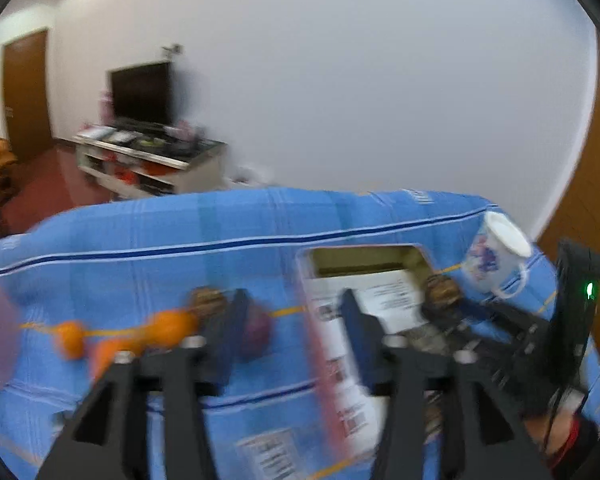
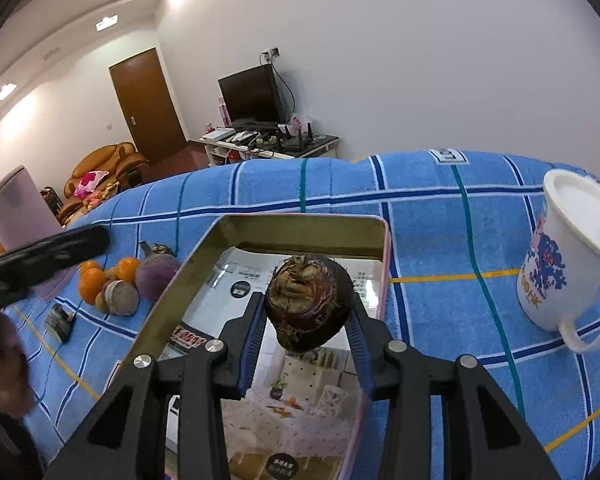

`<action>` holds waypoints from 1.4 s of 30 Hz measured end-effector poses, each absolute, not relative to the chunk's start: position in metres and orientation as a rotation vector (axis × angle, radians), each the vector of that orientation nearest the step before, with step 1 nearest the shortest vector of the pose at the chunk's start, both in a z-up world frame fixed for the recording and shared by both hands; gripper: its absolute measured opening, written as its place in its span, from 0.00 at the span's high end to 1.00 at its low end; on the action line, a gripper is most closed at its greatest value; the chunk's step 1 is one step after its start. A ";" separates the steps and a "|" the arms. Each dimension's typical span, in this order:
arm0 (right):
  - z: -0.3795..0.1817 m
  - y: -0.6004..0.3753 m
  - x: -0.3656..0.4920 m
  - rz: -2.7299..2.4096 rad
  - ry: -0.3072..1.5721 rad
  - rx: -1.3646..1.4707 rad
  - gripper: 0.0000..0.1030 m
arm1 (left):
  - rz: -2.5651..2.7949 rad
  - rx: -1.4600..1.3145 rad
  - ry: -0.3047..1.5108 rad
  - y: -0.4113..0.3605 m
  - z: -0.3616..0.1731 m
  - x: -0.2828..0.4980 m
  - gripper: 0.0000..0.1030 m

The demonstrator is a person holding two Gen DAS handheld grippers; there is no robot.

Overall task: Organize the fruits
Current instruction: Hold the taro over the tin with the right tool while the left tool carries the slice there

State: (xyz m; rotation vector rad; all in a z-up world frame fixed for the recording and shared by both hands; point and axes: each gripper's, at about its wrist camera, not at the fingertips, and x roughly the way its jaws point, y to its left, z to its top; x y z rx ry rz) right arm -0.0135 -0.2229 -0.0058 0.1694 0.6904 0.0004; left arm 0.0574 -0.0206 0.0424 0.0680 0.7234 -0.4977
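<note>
Two fingers (image 2: pixel 256 336) around brown fruit (image 2: pixel 308 300)

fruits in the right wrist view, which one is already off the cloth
The dark brown round fruit with the dried papery top, gripped in the right tool above the tray. The oranges, purple fruit and cut-faced brown one lie on the blue cloth.

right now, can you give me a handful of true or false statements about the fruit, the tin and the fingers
1. The right gripper holds a brown scaly fruit between its fingers. True.
2. That fruit hangs over the open tin. True.
3. The oranges lie inside the tin. False: they lie on the blue cloth, left of it.
4. The white mug lies tipped over. False: it stands upright.
5. The left gripper grips an orange. False: its fingers are open and hold nothing.
</note>
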 end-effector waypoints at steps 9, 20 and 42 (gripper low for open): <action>0.019 -0.207 -0.037 0.028 0.595 0.167 0.59 | -0.139 0.011 0.803 0.122 0.025 0.045 0.07; 0.017 -0.216 -0.040 -0.001 0.595 0.181 0.59 | -0.089 0.163 0.988 0.064 -0.051 0.070 0.23; -0.010 -0.229 -0.008 0.001 0.711 0.176 0.59 | -0.583 0.128 0.739 -0.084 0.040 0.064 0.57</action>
